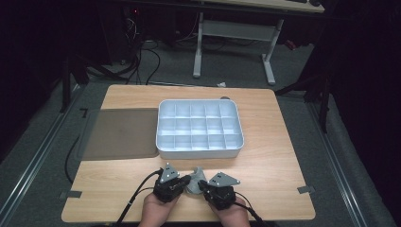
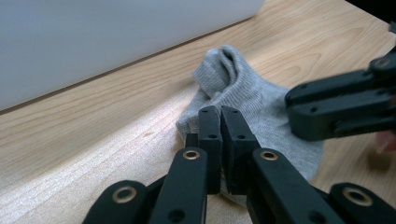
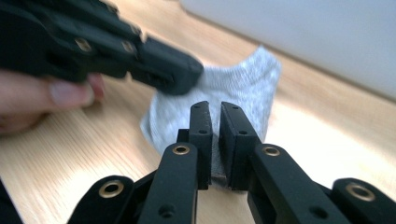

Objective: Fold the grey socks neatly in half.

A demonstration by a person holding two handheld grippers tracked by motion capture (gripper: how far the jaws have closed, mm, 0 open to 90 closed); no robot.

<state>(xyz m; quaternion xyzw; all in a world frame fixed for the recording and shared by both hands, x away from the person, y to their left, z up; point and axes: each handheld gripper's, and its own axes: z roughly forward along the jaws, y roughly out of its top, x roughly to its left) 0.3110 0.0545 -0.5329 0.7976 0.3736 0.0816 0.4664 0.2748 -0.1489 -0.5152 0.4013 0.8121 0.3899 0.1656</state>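
Observation:
A small grey sock (image 1: 195, 181) lies crumpled on the wooden table (image 1: 269, 165) near its front edge, just before the white tray. My left gripper (image 1: 188, 180) comes at it from the left and my right gripper (image 1: 202, 185) from the right, tips almost meeting. In the left gripper view the jaws (image 2: 220, 112) stand closed on the near edge of the sock (image 2: 254, 91), with the other gripper (image 2: 299, 109) over its right side. In the right gripper view grey fabric sits pinched between the closed jaws (image 3: 215, 108); the sock (image 3: 245, 84) spreads beyond them, under the left gripper (image 3: 187, 77).
A white tray (image 1: 198, 154) with several empty compartments stands mid-table, right behind the sock. A dark grey flat mat (image 1: 120, 135) lies to its left. A hand (image 3: 42, 95) holds the left gripper. Bare wood stretches right of the grippers. A desk frame stands on the floor beyond.

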